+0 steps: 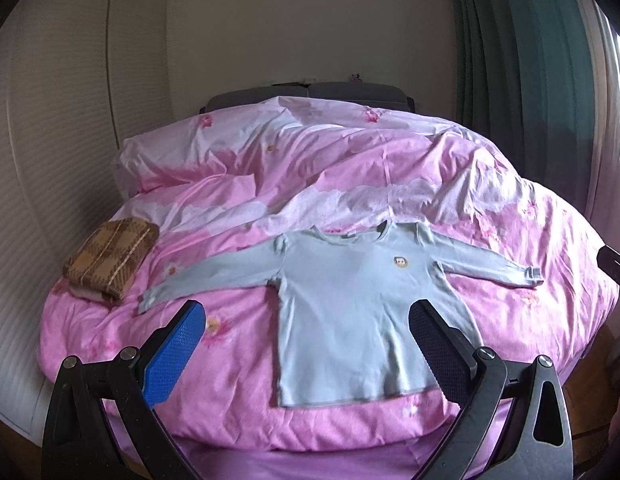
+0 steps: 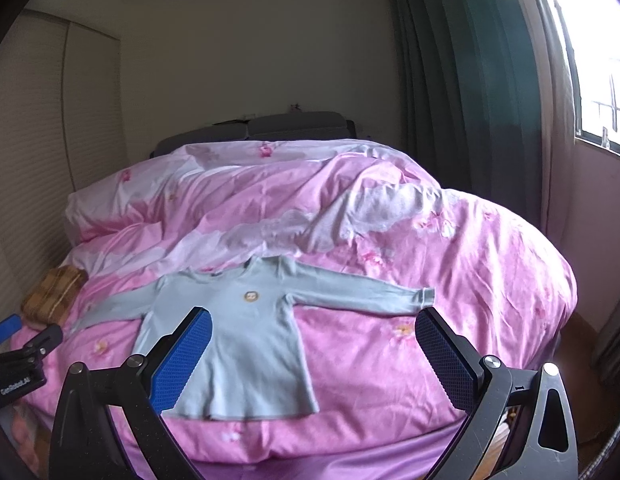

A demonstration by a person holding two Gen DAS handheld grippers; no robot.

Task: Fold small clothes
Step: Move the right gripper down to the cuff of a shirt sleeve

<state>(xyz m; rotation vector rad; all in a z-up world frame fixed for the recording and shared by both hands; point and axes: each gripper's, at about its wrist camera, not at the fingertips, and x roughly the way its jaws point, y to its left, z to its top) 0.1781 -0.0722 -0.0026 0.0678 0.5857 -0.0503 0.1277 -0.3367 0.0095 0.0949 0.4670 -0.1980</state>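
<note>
A small light-blue long-sleeved shirt (image 1: 349, 300) lies flat, front up, on the pink duvet (image 1: 349, 168), sleeves spread to both sides, hem toward me; a small round badge is on its chest. It also shows in the right wrist view (image 2: 246, 340). My left gripper (image 1: 308, 312) is open and empty, held above the near edge of the bed over the shirt's lower body. My right gripper (image 2: 313, 320) is open and empty, held above the shirt's right side and the bed. The left gripper's body (image 2: 18, 356) shows at the left edge of the right wrist view.
A folded brown plaid cloth (image 1: 110, 260) lies at the bed's left side, also seen in the right wrist view (image 2: 54, 292). A dark headboard (image 1: 310, 94) is at the far end. A white wardrobe (image 1: 50, 160) stands left; green curtains (image 2: 469, 80) and a window (image 2: 597, 60) right.
</note>
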